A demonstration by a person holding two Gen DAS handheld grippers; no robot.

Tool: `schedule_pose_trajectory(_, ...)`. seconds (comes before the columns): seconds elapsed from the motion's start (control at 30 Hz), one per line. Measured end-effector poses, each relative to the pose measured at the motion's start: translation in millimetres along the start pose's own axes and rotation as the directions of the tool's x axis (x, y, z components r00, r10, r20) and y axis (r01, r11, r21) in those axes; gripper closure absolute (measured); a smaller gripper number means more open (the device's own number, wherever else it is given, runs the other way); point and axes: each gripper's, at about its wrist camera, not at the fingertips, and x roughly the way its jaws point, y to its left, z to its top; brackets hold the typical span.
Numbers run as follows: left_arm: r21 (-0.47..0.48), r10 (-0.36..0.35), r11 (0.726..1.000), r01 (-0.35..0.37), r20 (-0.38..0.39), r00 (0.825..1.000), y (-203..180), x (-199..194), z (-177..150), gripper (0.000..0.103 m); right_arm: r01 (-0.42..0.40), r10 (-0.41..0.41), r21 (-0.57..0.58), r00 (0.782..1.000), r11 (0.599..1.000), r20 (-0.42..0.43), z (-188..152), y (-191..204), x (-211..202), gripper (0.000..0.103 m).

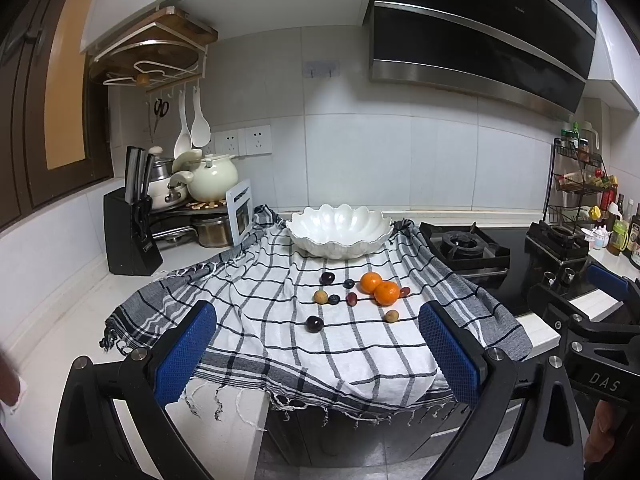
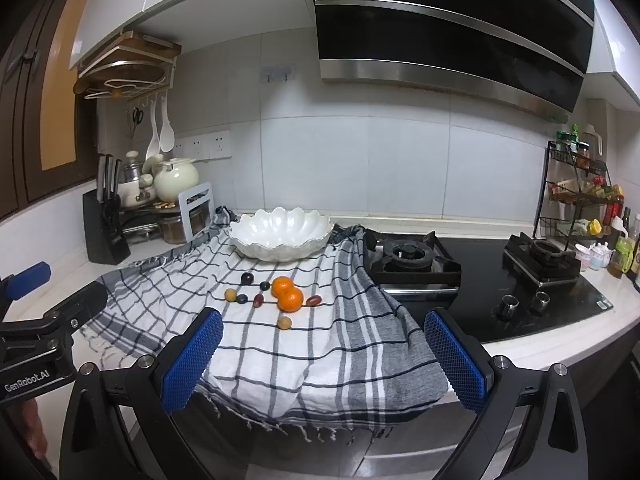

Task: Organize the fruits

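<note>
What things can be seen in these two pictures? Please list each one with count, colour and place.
bowl: 1, white, scalloped, empty, at back of cloth.
cloth: 1, white and grey checked, over counter edge.
oranges: 2, orange, touching, mid cloth.
dark round fruits: 2 large, 2 smaller bluish, on cloth.
reddish oval fruits: 2, beside oranges.
tan round fruits: 2, on cloth.
knife block: 1, black, left counter.
pots: several, cream and steel, back left.
gas hob: 1, black, two burners, right.
spice rack: 1, black, far right.
left gripper: blue pads, open.
right gripper: blue pads, open.
</note>
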Motion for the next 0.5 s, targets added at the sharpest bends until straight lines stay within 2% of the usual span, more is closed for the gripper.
schedule_pose_trajectory(0.5, 0.008, 0.007, 1.0, -0.007, 0.002, 1.0, -2.0, -0.1, 1.7, 0.0, -0.005, 0.005, 0.003, 1.0, 1.0, -0.001, 0.2, -0.6, 1.4, 0.001)
